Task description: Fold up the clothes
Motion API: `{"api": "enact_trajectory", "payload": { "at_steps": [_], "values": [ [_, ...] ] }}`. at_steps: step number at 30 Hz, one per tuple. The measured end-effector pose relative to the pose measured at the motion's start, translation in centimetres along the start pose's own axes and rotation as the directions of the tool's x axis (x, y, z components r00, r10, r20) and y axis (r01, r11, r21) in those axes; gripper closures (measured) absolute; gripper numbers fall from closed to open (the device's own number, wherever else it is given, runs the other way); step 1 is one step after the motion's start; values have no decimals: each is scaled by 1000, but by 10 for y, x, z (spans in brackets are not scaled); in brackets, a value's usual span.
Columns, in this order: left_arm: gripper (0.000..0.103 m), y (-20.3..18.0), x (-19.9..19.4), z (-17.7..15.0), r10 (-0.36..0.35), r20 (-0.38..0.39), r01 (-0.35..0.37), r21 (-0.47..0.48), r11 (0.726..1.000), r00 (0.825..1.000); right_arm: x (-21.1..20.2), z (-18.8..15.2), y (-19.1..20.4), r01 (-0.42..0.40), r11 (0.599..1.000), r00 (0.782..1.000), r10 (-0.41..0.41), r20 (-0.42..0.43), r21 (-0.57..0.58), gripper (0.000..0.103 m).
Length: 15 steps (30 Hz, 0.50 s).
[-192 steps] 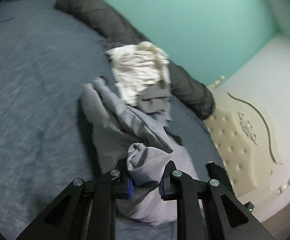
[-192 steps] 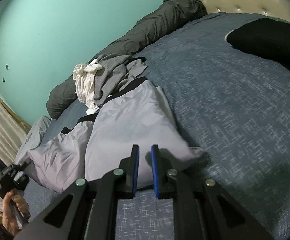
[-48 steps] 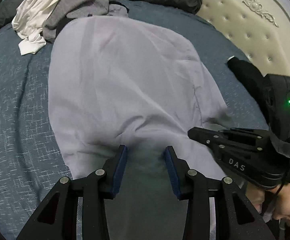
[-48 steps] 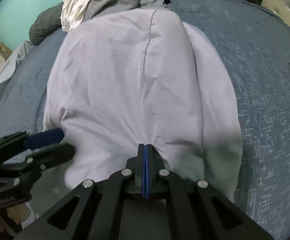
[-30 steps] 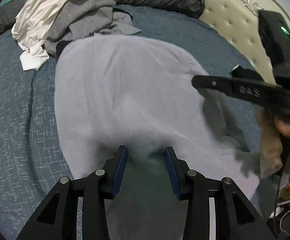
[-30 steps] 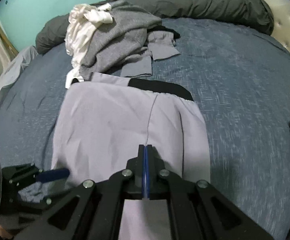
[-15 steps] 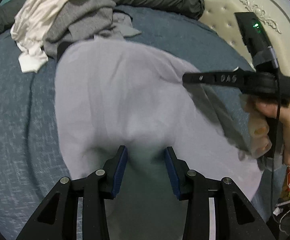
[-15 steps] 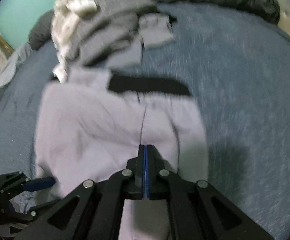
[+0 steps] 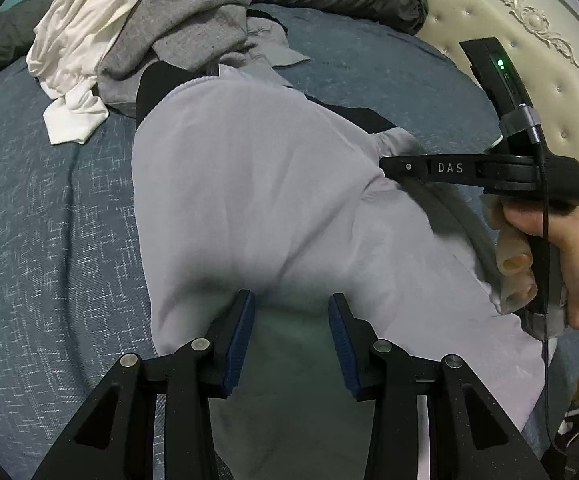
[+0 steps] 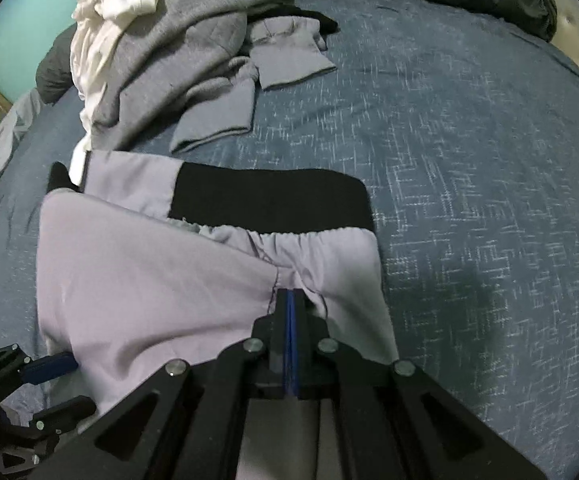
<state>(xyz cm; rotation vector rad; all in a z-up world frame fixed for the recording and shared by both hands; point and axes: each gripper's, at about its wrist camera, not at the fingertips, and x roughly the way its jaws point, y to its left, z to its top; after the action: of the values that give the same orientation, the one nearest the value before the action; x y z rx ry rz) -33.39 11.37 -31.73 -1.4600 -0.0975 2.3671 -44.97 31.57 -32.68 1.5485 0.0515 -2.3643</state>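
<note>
The right gripper [image 10: 291, 300], clenched on the light lilac trousers with black waistband [image 10: 149, 280], carries their end over the blue bed cover [image 10: 469, 160], while the left gripper [image 9: 291, 320] stands released, so the fold seems half done and next wants laying flat.

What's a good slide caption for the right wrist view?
Right gripper shut on the lavender garment, folding it toward its black waistband on the blue bed.
</note>
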Motion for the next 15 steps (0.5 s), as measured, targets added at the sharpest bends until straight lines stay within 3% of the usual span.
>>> {"api": "enact_trajectory", "payload": {
  "at_steps": [5,12,15],
  "values": [
    [61,3,-27,-3,-12,34,13,-30,999,999,-40,-2,-5,-8,1000,997,8,82,5,103],
    [47,18,-51,-33,-55,10,56,-125,991,998,-96,-50,-31,-110,989,988,99,119,94,100],
    [44,23,-57,-50,-71,1,70,-167,983,997,-112,-79,-39,-138,983,986,125,109,124,83]
  ]
}}
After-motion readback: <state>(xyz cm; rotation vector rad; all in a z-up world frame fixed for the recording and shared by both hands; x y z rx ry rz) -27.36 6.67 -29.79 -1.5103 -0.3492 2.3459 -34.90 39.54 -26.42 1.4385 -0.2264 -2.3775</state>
